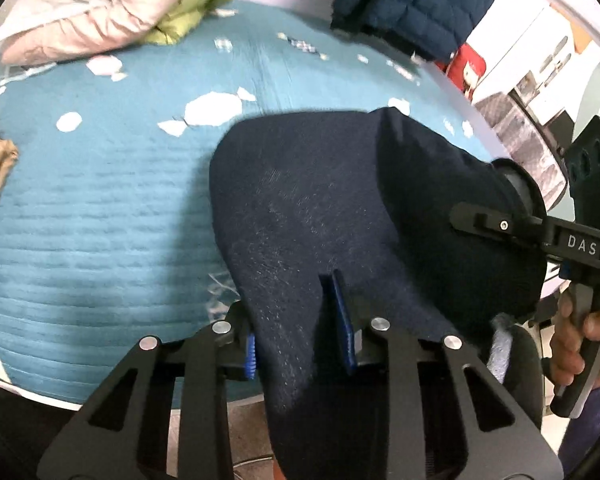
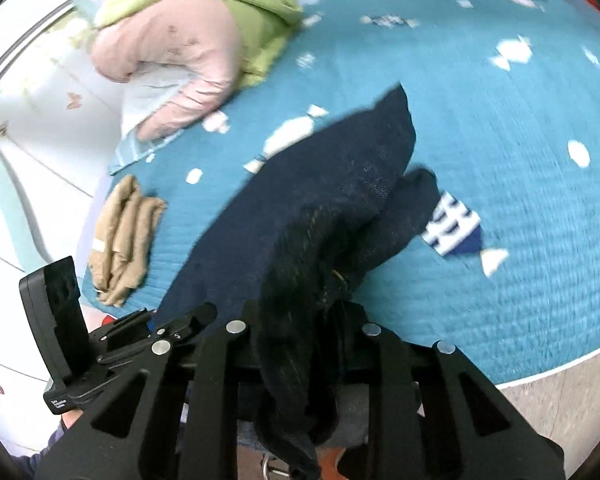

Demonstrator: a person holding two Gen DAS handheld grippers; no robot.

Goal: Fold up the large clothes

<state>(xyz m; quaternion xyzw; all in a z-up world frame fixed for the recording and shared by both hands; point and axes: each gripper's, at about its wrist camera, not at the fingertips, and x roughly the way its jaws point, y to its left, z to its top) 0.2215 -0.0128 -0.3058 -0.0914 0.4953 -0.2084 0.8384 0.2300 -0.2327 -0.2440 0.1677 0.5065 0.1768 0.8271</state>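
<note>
A dark navy garment [image 1: 320,208] lies partly over the near edge of a teal bed cover [image 1: 100,220]. My left gripper [image 1: 300,336] is shut on the garment's near edge, and cloth hangs down between its blue pads [image 1: 344,320]. My right gripper [image 2: 300,340] is shut on another bunched part of the same garment [image 2: 324,184], which drapes over its fingers. The right gripper also shows at the right edge of the left wrist view [image 1: 500,224]. The left gripper shows at the lower left of the right wrist view [image 2: 112,336].
A pink and green quilt pile [image 1: 112,12] lies at the far left of the bed. A dark blue puffer jacket [image 1: 412,4] lies at the far edge. A folded tan garment [image 2: 124,236] lies near the left edge. A blue-and-white striped patch [image 2: 452,224] shows on the cover.
</note>
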